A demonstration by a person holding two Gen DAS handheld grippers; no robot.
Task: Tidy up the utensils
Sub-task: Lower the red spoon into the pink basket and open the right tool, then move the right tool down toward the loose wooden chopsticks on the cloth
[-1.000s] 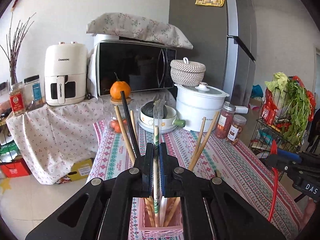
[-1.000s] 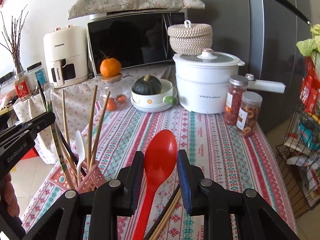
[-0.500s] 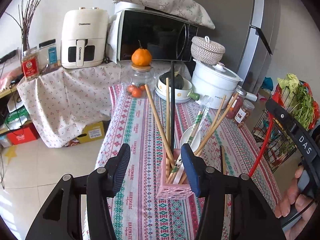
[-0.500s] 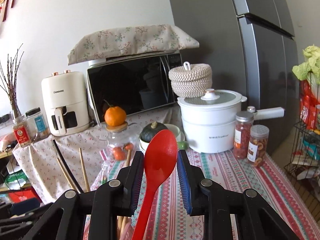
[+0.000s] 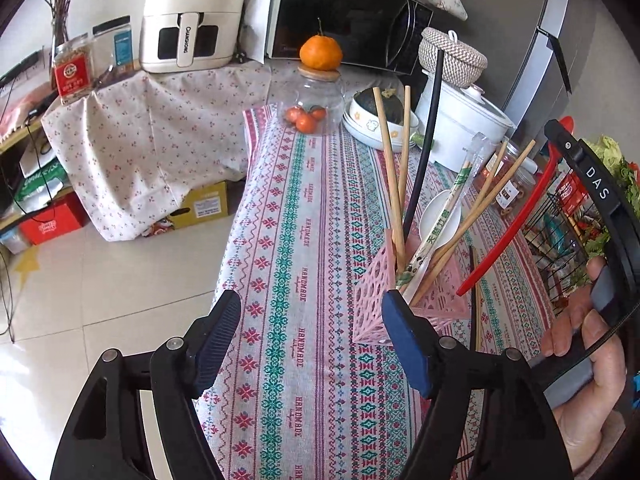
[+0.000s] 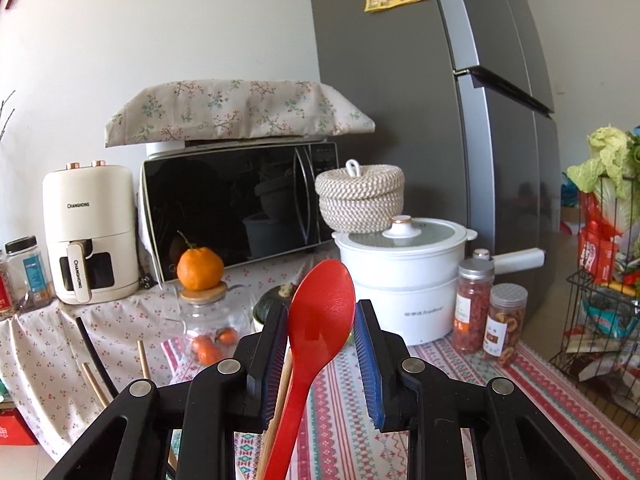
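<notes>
Pink holder (image 5: 416,300) shifted right of hand-held gripper (image 5: 310,320) (open).

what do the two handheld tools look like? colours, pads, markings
Both alike: the left tool and right tool have black linkage arms with silver pivot pins and ribbed blue finger pads. The left view shows white "DAS" lettering on the right one's black body.

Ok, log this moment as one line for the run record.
left gripper: open, jaws just opened, empty | right gripper: holding red spoon | pink holder: chopsticks, white spoon inside | spoon not yet in holder
</notes>
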